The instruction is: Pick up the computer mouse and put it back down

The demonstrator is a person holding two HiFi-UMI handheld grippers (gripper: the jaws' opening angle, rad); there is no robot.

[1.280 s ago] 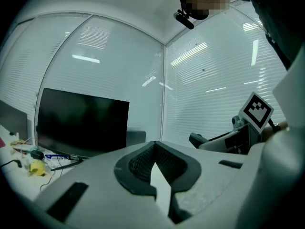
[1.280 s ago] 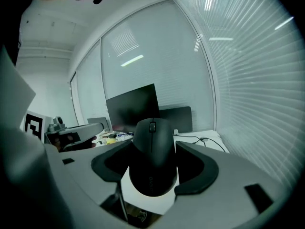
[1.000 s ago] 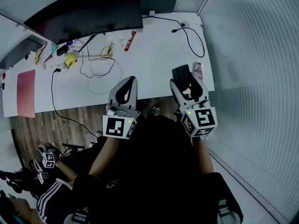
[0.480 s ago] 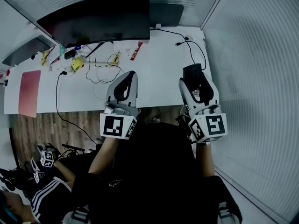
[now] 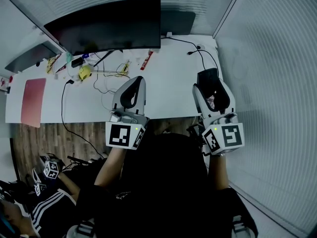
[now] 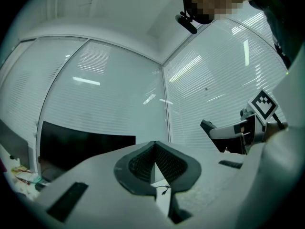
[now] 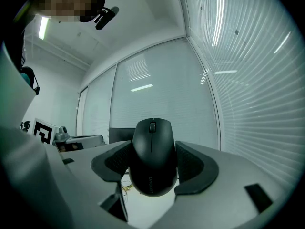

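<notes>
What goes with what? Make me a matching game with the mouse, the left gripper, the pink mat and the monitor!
Things:
1. computer mouse
2. left gripper
3. pink mat
4. monitor

Places or states:
A. dark, standing at the back of the desk
B. held between the jaws of the right gripper
C. jaws together, holding nothing
D. lying flat at the desk's far left end

Pairs: 1-B, 2-C, 3-D, 4-A
</notes>
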